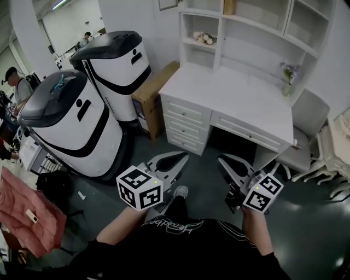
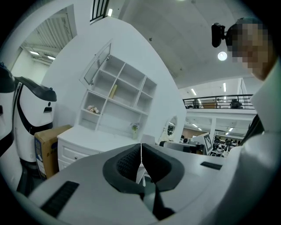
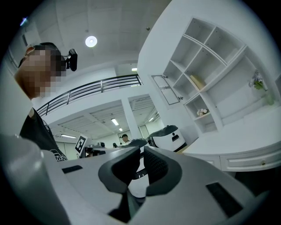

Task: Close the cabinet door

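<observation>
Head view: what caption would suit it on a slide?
Empty left tongs and right tongs held low before a white desk with shelves; two white machines stand at left.

In the head view the cabinet door (image 1: 168, 5) is cut off by the top edge, with only its lower corner showing, and the hutch (image 1: 257, 52) loses its upper shelves there too. The cardboard box (image 1: 158, 90) is partly hidden behind the white machine (image 1: 117, 65). The pale cluster (image 1: 205, 38) on a shelf is too small to name.

Left gripper (image 1: 182, 157) and right gripper (image 1: 222, 159) hang over the floor (image 1: 202, 180) before a white desk. A vase (image 1: 287, 83) stands at the surface's (image 1: 229, 93) back right corner. A box (image 1: 155, 98) leans at its left edge.
</observation>
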`<action>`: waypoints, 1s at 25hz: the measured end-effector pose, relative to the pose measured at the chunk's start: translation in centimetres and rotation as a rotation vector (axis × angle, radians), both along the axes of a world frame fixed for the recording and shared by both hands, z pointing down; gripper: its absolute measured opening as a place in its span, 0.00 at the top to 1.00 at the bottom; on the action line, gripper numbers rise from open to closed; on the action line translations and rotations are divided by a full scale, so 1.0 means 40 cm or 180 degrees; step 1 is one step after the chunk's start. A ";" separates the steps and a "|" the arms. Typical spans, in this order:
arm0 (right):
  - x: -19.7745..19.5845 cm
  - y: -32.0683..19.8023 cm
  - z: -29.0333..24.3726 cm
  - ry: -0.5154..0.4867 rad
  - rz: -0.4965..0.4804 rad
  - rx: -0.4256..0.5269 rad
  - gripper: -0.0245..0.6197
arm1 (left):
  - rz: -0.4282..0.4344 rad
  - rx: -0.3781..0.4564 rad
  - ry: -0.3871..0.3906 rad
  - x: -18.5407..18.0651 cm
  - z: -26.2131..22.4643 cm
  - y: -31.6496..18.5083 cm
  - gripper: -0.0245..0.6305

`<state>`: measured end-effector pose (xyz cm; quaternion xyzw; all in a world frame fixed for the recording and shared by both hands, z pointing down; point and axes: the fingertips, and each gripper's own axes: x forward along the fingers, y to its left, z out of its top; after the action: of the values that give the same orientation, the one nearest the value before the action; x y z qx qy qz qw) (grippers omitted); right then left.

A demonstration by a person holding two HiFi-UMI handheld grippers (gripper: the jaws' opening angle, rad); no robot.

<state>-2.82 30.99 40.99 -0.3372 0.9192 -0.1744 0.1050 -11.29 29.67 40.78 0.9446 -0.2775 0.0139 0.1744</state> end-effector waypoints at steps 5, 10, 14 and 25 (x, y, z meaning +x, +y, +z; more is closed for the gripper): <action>-0.005 -0.215 0.011 -0.0016 0.0018 -0.0088 0.88 | -0.0007 -0.0074 0.0022 -0.008 0.009 -0.224 0.92; -0.009 -0.482 0.018 -0.0088 0.0068 -0.0211 0.88 | 0.0006 -0.0153 -0.0023 -0.017 0.018 -0.499 0.92; -0.025 -0.697 0.002 -0.0101 0.0105 -0.0251 0.88 | 0.0011 -0.0164 0.0004 -0.040 0.001 -0.719 0.92; -0.036 -1.041 -0.050 0.0087 0.0175 -0.0145 0.88 | 0.0095 0.0060 0.0156 -0.064 -0.036 -1.085 0.92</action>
<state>-4.28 -10.66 38.98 -0.3670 0.9067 -0.1878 0.0894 -13.83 -13.75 39.35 0.9503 -0.2592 -0.0093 0.1721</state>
